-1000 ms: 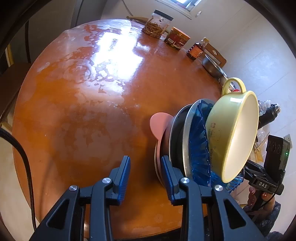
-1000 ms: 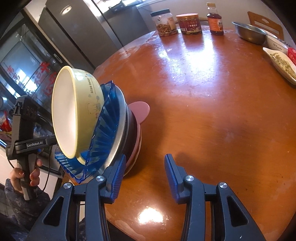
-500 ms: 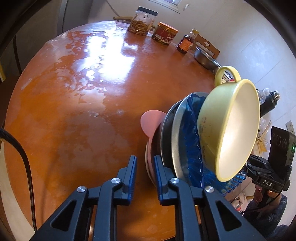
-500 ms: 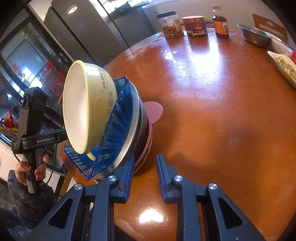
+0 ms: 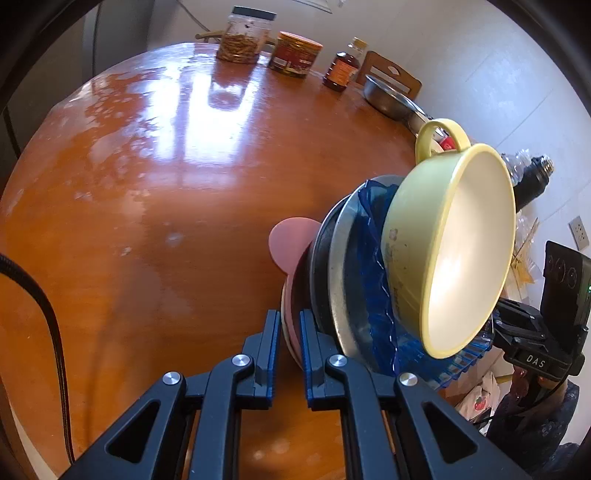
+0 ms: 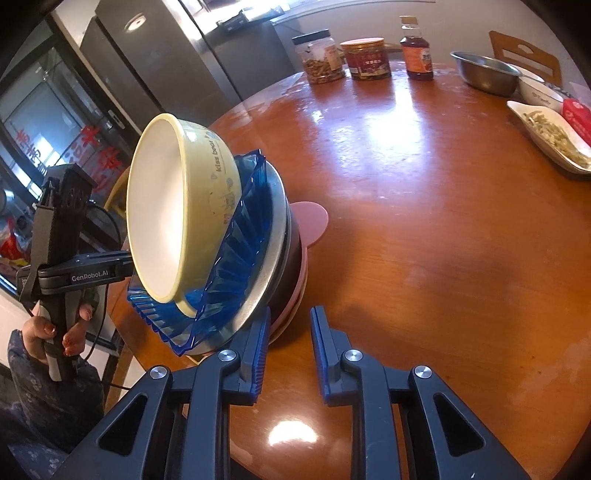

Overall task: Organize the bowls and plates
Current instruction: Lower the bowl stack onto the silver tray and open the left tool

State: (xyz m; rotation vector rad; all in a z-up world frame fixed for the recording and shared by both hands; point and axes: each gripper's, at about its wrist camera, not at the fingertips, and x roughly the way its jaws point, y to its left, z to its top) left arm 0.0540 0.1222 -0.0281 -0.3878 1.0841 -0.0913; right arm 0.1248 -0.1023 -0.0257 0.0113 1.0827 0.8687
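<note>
Stack: a yellow bowl (image 5: 448,254) is sitting in a blue ribbed glass dish (image 6: 236,266), which is nesting in a steel plate (image 5: 341,273), a dark plate (image 5: 319,266) and a pink eared plate (image 5: 291,243); the whole pile is tipping up on edge at the near edge of the round table (image 5: 147,206), bowl mouth facing away from the table.
Left gripper (image 5: 286,332): jaws are pressing together on the rim of the pink eared plate at the bottom of the stack, blue pads on either face.
Right gripper (image 6: 286,332): jaws are standing narrow, straddling the stack's lower rim from the opposite side; the left pad is lying against the steel plate's edge, and whether the other pad is touching I cannot tell.
Far edge: a clear jar (image 5: 243,35), a red tin (image 5: 295,55) and a brown bottle (image 5: 343,66) are lining up there.
Right edge: a steel bowl (image 6: 484,70) is sitting beside a white dish of food (image 6: 554,136).
Person: a hand (image 6: 55,332) is gripping the left gripper's handle.
</note>
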